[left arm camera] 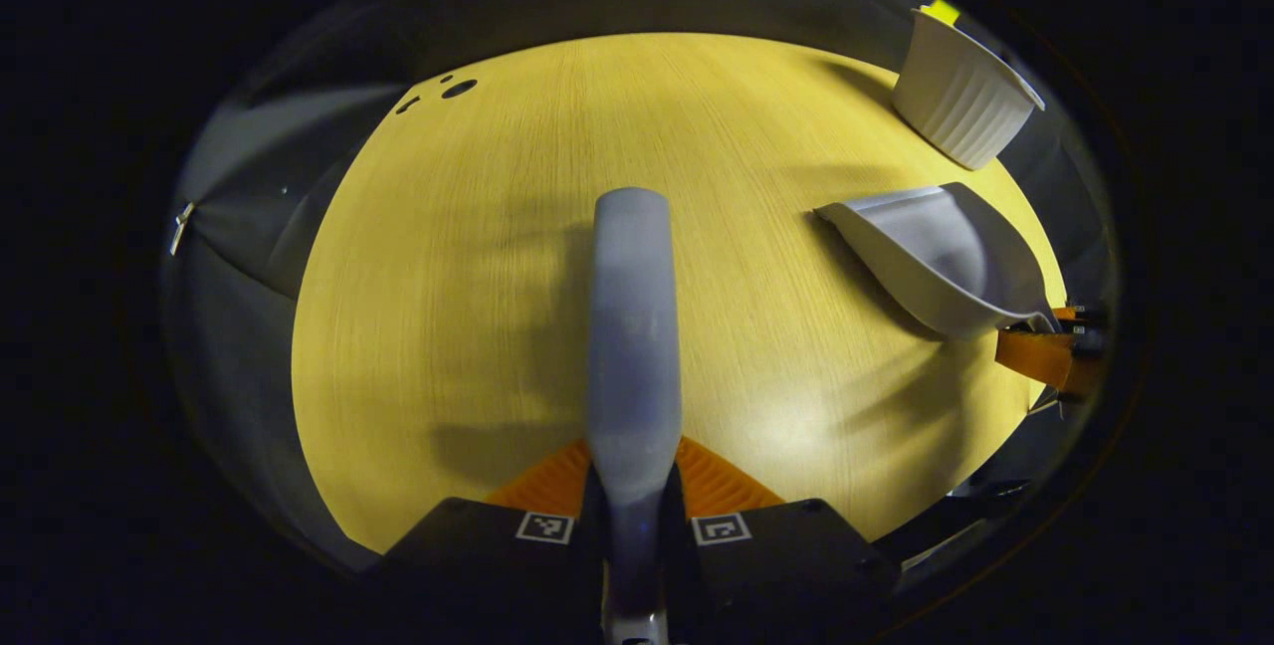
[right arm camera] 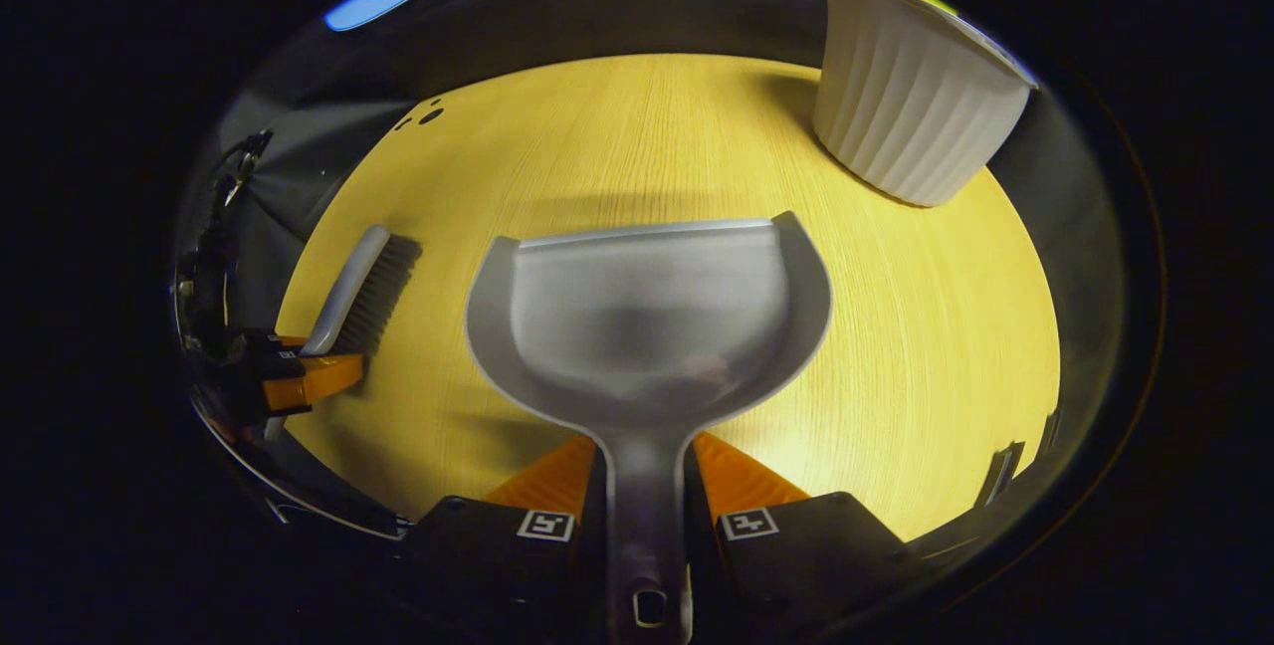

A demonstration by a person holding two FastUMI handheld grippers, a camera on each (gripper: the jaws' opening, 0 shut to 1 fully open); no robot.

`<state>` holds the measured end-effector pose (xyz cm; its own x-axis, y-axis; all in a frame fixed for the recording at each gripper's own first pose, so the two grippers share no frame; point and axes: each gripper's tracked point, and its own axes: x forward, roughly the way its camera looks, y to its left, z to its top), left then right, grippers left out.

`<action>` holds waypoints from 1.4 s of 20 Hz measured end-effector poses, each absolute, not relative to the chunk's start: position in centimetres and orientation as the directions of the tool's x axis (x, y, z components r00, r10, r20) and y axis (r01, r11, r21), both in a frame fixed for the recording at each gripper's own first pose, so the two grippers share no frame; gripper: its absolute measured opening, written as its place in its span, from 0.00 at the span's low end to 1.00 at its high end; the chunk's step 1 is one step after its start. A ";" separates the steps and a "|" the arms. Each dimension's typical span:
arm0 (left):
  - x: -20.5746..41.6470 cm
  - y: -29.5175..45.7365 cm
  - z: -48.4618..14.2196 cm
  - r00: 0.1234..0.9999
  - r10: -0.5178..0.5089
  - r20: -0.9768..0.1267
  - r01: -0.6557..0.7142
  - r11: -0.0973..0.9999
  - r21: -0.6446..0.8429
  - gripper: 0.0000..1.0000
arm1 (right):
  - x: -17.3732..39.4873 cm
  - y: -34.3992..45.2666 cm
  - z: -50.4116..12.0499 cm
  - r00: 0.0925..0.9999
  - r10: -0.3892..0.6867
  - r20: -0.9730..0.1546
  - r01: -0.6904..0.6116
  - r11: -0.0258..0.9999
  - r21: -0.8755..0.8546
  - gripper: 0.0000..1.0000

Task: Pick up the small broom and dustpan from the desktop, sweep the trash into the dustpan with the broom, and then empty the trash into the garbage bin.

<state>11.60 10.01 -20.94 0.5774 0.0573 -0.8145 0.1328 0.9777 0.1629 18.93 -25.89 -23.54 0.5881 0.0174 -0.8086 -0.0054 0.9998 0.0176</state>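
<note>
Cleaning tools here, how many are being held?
2. The broom is clamped in the left gripper, bristles down near the table's left side. The dustpan is held by its handle in the right gripper, facing the bin.

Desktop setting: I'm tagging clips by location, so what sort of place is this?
Likely a staged booth: a bare wooden desktop, a dark cloth wall close behind, and a white bin standing on it.
</note>
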 end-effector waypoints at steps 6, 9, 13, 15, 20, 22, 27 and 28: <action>10.2 9.8 -20.3 0.600 0.086 -0.795 0.098 0.979 0.179 0.37 | 18.4 -25.6 -24.1 0.556 0.060 -0.829 -0.033 0.998 0.050 0.45; 9.5 9.0 -18.9 0.631 0.057 -0.774 0.077 0.988 0.136 0.61 | 18.4 -25.4 -23.2 0.569 0.079 -0.819 -0.036 0.997 0.072 0.90; 7.8 7.9 -15.4 0.722 0.032 -0.691 0.063 0.992 0.111 0.96 | 18.0 -25.7 -20.1 0.624 0.086 -0.777 -0.050 0.996 0.069 0.99; 6.8 6.8 -13.2 0.768 -0.002 -0.640 0.061 0.996 0.069 0.96 | 17.8 -25.9 -17.4 0.681 0.071 -0.729 -0.054 0.997 0.047 0.99; 4.6 6.4 -5.7 0.904 -0.010 -0.428 0.009 1.000 -0.003 0.96 | 18.9 -25.2 -8.2 0.869 0.043 -0.492 -0.094 0.992 -0.080 0.99; 3.2 6.7 -2.3 0.948 0.030 -0.318 -0.019 0.999 0.039 0.96 | 18.4 -23.5 -5.0 0.917 0.080 -0.392 -0.130 0.986 -0.104 0.99; 0.0 5.0 4.9 0.996 0.052 -0.070 -0.043 0.991 0.123 0.95 | 15.8 -18.3 0.7 0.958 0.213 -0.194 -0.237 0.965 -0.114 1.00; -0.5 4.5 5.4 0.998 0.037 -0.048 -0.032 0.994 0.102 0.95 | 15.1 -17.6 1.0 0.958 0.232 -0.170 -0.254 0.960 -0.121 0.99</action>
